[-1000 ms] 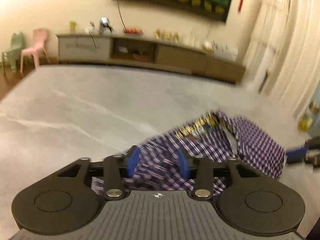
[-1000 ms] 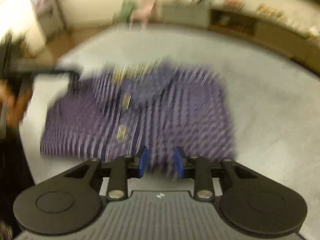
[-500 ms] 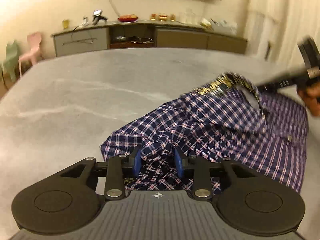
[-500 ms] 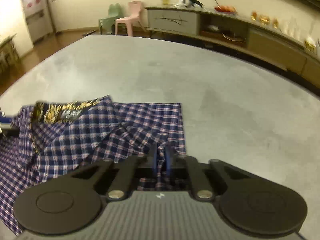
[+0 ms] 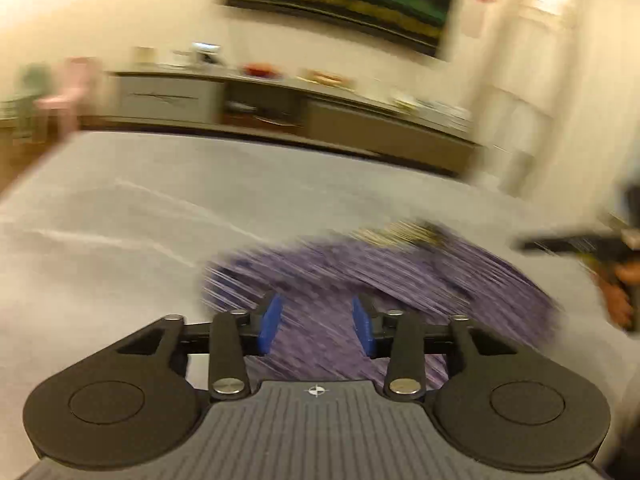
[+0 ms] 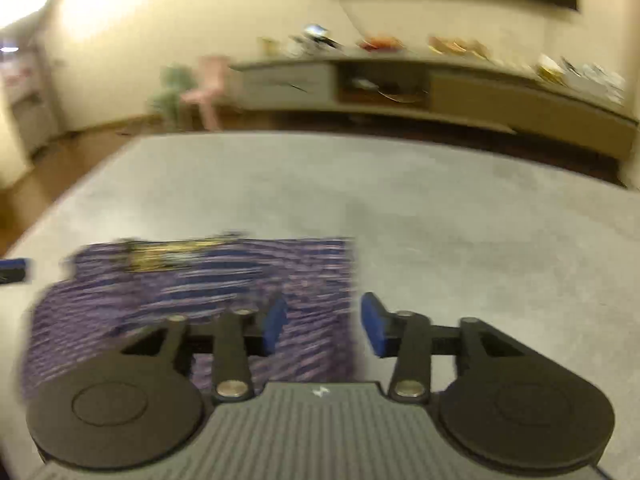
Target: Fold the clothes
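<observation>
Left wrist view shows the left tool with its blue pads spread over the near part of the checked shirt, pinching nothing; its jaws have just been opening, with cloth blurred below the gap but not pressed. In the right wrist view the right tool is likewise spread, its jaws having just opened too, straddling the shirt's right-hand edge, one pad over cloth and the other over bare grey table. The shirt lies roughly flat near the table's front, gold-lined collar away from the cameras. This looks like a release between folds. The next move probably calls for finding a fresh hem or side edge and pinching it cleanly for the following fold. Plenty of open table lies beyond and to the right of the shirt; the table's left border is close, and the other hand works near the shirt's far side
</observation>
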### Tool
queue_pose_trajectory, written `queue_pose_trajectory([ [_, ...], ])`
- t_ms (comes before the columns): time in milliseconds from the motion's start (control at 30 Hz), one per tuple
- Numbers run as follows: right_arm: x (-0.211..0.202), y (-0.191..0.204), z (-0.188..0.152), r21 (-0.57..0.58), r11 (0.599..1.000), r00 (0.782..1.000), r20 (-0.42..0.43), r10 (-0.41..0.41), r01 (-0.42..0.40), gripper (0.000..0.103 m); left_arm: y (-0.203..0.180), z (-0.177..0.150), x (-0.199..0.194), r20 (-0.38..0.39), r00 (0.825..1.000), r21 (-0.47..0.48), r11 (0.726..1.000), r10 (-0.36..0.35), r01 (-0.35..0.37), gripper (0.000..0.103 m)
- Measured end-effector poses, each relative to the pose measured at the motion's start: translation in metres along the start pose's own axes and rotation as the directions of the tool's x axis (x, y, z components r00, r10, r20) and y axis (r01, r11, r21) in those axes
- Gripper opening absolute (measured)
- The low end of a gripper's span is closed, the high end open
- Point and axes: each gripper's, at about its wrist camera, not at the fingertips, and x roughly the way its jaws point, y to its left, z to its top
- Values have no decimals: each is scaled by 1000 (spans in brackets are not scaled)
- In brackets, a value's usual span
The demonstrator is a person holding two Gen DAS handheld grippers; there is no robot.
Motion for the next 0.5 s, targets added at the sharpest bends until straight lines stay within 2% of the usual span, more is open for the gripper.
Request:
queue_pose_trajectory([
  [33,0,17,-9,-45,997,997,-37,61,-62,55,-9,-9,3,-25,1000,23,1000,-15,16,45],
  [133,23,52,-31,-171,985,989,-146,10,-35,54,-20,-32,26,-79,996,74,997,31,-25,45],
  [200,43,46,-37,-140,990,984,-175,-44,20,50,-24,-43,41,-101,993,103,993,63,-52,44],
  [300,50,47,-34,-54,993,985,-133,-107,100,44,-18,-24,65,-99,988,121,986,122,-110,44],
  [433,65,58,-30,-11,971,967,-80,-241,241,45,-8,14,115,-112,980,142,979,162,-146,44],
  [500,64,53,-28,24,966,964,-69,-255,257,45,-2,32,136,-115,979,141,978,170,-153,44],
])
